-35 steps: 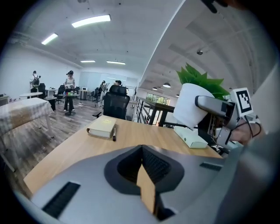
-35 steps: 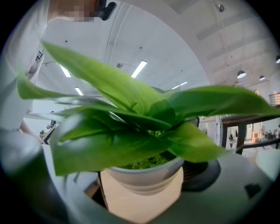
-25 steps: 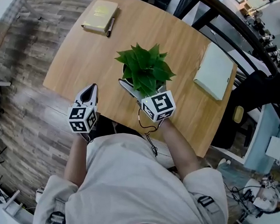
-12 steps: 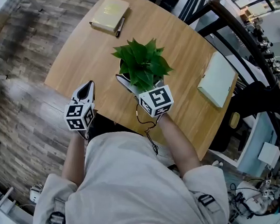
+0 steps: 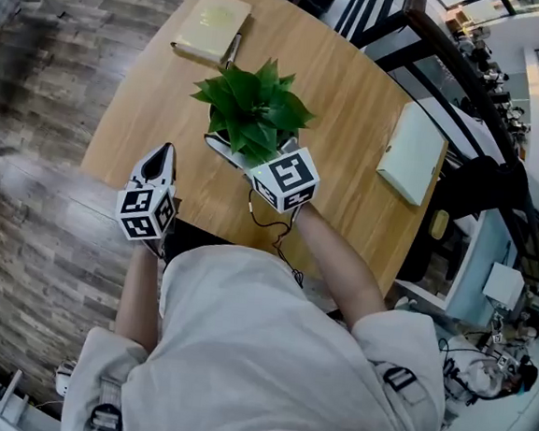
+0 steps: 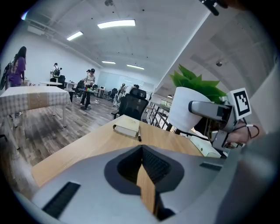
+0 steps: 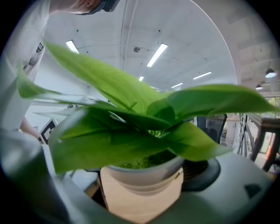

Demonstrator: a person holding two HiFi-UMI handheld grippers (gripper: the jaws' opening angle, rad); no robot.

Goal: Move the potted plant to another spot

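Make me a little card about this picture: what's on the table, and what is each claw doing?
table: wooden, light brown
potted plant: green leaves, white pot, near the table's middle
right claw: shut on the potted plant, one jaw on each side of the pot
left claw: shut, holding nothing, over the table's near edge
yellowish book: far corner, lying flat
pen: right beside the yellowish book
pale book: right side, lying flat

green plant (image 5: 251, 114), white pot (image 6: 187, 109)
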